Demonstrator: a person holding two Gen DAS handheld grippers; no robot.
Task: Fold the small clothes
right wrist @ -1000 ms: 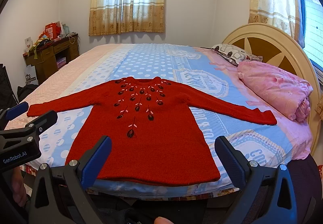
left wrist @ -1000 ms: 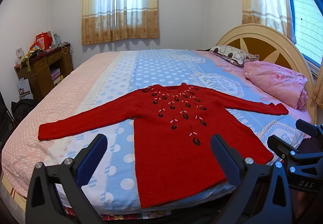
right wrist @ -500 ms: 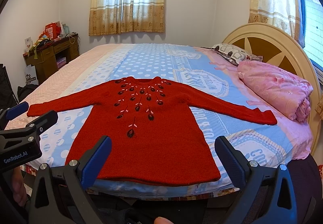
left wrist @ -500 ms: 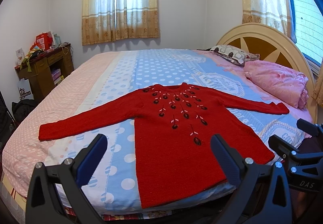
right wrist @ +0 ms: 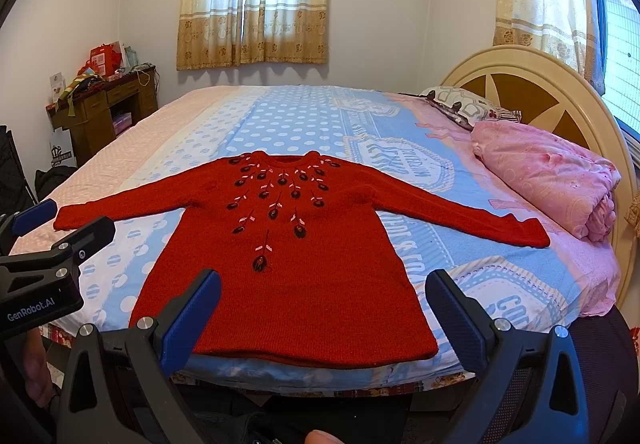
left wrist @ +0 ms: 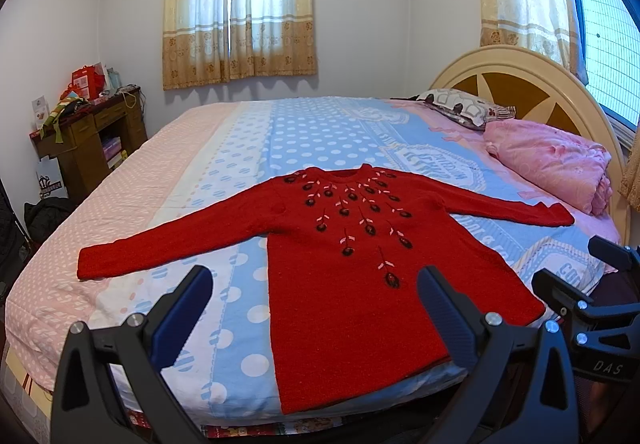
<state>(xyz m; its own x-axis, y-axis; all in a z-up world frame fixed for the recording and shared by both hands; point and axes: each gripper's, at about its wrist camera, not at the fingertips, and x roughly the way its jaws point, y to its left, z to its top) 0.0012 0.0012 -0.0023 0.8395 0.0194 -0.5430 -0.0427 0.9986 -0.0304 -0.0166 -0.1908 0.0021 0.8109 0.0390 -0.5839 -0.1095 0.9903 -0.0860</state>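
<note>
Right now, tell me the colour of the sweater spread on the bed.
Red sweater, with dark and pink flower embroidery below the neck; clearest in the right wrist view.

From my left wrist view, the black right gripper (left wrist: 576, 264) is running off the right edge, so I am seeing only its finger ends. The cluttered dark wooden desk (left wrist: 86, 132) is holding items too small for me to identify. In the right wrist view, a bare hand (right wrist: 34, 368) is showing only partly behind the black left gripper (right wrist: 60, 222).
</note>
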